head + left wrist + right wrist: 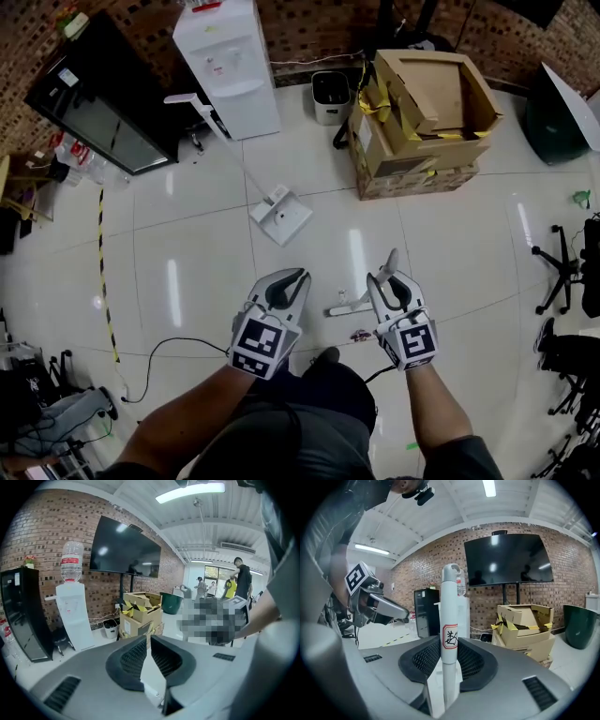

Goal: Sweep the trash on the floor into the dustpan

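My right tool [450,645] is clamped on the broom [450,616], whose white handle stands upright between the jaws. My left tool [146,643] has its jaws a narrow slot apart with nothing in them; only floor shows through the gap.

On the floor [441,234], between the two tools and just beside the right one, lies a small dark-red scrap of trash [361,335]. A white bar [345,307] just beyond it is, I think, the broom's head.

The dustpan [281,215] stands well ahead and to my left, and its long handle leans away to the far left, toward the water cooler [230,66]. So the trash must travel forward and leftward to reach it, and my empty left tool is the nearer one to that handle.

Cardboard boxes [422,112] sit farther off on the right.
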A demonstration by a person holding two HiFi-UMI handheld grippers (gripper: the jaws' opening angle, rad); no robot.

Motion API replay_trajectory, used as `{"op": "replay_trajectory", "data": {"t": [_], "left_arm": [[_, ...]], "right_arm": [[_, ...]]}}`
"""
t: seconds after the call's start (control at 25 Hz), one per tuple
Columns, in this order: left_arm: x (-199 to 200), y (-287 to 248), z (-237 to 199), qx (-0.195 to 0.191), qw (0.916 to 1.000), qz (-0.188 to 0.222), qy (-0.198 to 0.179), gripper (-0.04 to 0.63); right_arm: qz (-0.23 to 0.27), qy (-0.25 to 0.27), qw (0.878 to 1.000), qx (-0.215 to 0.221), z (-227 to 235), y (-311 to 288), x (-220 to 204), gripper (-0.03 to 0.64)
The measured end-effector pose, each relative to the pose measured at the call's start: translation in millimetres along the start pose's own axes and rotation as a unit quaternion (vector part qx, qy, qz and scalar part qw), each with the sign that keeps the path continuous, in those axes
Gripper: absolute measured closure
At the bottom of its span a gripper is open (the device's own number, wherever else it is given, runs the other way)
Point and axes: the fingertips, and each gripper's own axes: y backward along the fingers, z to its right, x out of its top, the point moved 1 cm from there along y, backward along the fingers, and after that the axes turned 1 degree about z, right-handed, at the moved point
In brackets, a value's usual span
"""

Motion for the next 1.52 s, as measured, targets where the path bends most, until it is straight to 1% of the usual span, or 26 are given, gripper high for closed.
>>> {"op": "replay_trajectory", "data": {"t": [0.2,0.4,0.52,0.64,0.84,0.92,1.0,1.12,1.28,1.36,1.52], "left_arm": [[9,6,-55,0.012,0.9999,0.006,0.009,0.568],[8,6,-89,0.011,0.9997,0.003,0.022,0.568],[12,5,-111,0.011,0.9996,0.006,0.026,0.568],[17,3,-139,0.018,0.9993,0.009,0.031,0.568],[24,-8,-178,0.021,0.9991,0.009,0.036,0.568],[26,-15,-189,0.019,0.999,0.009,0.038,0.568],[28,-22,-199,0.017,0.9992,0.008,0.036,0.568],[30,-27,-209,0.023,0.9989,0.008,0.04,0.568],[31,-38,-215,0.04,0.9981,0.0,0.048,0.568],[33,-43,-210,0.045,0.9975,-0.005,0.054,0.568],[45,-54,-188,0.038,0.9978,-0.006,0.053,0.568]], "right_arm": [[0.0,0.014,1.0,0.001,-9,-54,15,0.506],[-0.002,0.024,1.0,0.019,-16,-98,26,0.506],[-0.012,0.031,0.999,0.041,-23,-126,36,0.506],[-0.009,0.043,0.997,0.066,-30,-157,45,0.506],[-0.02,0.084,0.988,0.131,-54,-205,61,0.506],[-0.019,0.093,0.985,0.144,-59,-220,64,0.506],[-0.015,0.089,0.985,0.144,-59,-232,67,0.506],[-0.005,0.077,0.986,0.15,-56,-241,72,0.506],[-0.004,0.078,0.981,0.179,-46,-233,72,0.506],[-0.005,0.082,0.978,0.191,-36,-220,71,0.506],[-0.022,0.082,0.977,0.196,-4,-187,74,0.506]]}}
